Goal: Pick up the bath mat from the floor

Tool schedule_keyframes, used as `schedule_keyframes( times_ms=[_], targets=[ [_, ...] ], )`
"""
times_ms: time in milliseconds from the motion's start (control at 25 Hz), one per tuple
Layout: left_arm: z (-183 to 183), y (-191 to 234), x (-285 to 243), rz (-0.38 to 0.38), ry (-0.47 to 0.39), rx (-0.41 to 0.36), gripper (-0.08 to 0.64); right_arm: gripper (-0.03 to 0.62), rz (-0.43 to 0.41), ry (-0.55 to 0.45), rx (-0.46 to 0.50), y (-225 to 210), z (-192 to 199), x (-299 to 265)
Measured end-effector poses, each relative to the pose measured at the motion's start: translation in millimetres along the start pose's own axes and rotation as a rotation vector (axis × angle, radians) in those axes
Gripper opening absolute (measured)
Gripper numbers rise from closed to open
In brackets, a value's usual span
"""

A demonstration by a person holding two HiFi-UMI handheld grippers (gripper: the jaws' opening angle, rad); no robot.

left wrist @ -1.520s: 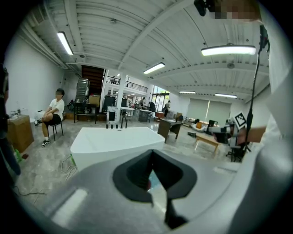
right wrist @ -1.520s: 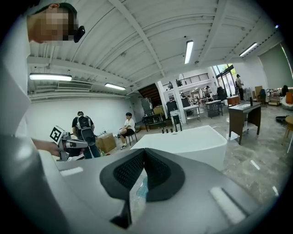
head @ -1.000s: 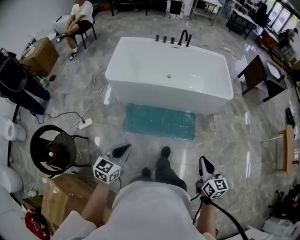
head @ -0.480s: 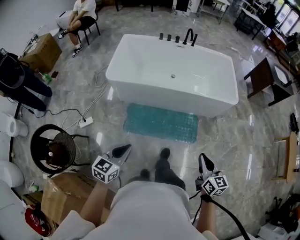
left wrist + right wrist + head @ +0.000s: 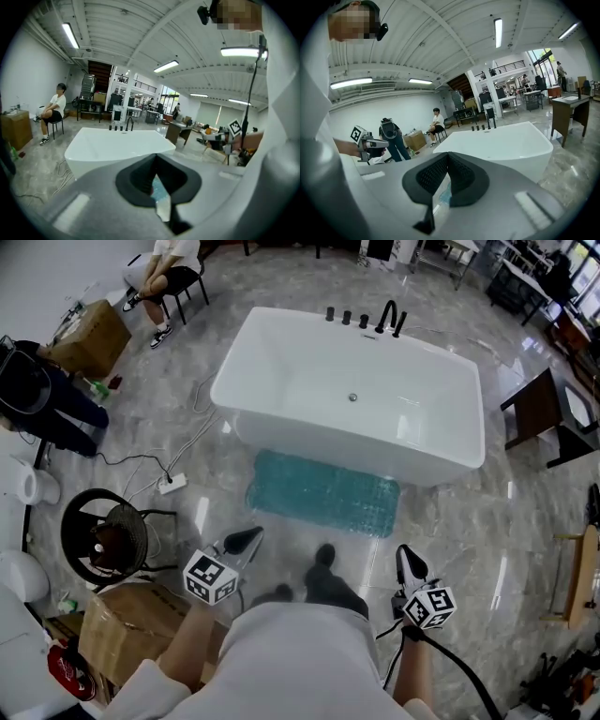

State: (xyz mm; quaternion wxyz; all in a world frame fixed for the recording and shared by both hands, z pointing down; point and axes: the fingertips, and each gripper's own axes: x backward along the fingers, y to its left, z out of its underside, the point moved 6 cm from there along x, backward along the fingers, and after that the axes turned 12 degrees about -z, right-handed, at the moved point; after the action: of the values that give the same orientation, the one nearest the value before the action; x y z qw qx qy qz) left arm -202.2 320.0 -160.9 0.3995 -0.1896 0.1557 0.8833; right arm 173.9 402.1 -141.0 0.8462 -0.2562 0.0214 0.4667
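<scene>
Approach is the step in hand: the person stands on the grey marble-patterned floor [image 5: 459,521] facing the mat, with both grippers held out in front at about waist height and nothing picked up yet. The left gripper [image 5: 249,537] and the right gripper [image 5: 406,559] both sit well above and short of the teal rectangular bath mat [image 5: 323,491]. Each gripper view shows its dark padded fingers [image 5: 136,180] [image 5: 429,176] brought together, with nothing between them; only a sliver of teal shows past the tips.

The mat lies flat on the floor with its far long edge just beside the base of the white freestanding bathtub [image 5: 347,395] and its near long edge close ahead of the person's dark shoes [image 5: 323,554].

My reading of the next move: bend or crouch, bring both grippers down to the near edge, one toward each end, part the fingers, and pinch the edge or corners before lifting.

The mat looks translucent, with a bumpy, pebbled surface and rounded corners, and the pale floor shows through it. It seems thin and rubbery, so it will likely sag between two grips, and it may cling to the glossy floor, so peeling from a corner should go easier than pulling straight up.
</scene>
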Motion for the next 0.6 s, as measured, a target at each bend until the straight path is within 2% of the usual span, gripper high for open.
schedule_keyframes(
  times_ms=[360,600],
  targets=[
    [-17,4,-71,-0.062,0.028,0.011,0.002,0.006,-0.036,0.067,-0.036,-83,-17,-31],
    [-16,16,-95,-0.104,0.046,0.032,0.002,0.006,-0.057,0.119,-0.05,-110,-13,-48]
  ],
)
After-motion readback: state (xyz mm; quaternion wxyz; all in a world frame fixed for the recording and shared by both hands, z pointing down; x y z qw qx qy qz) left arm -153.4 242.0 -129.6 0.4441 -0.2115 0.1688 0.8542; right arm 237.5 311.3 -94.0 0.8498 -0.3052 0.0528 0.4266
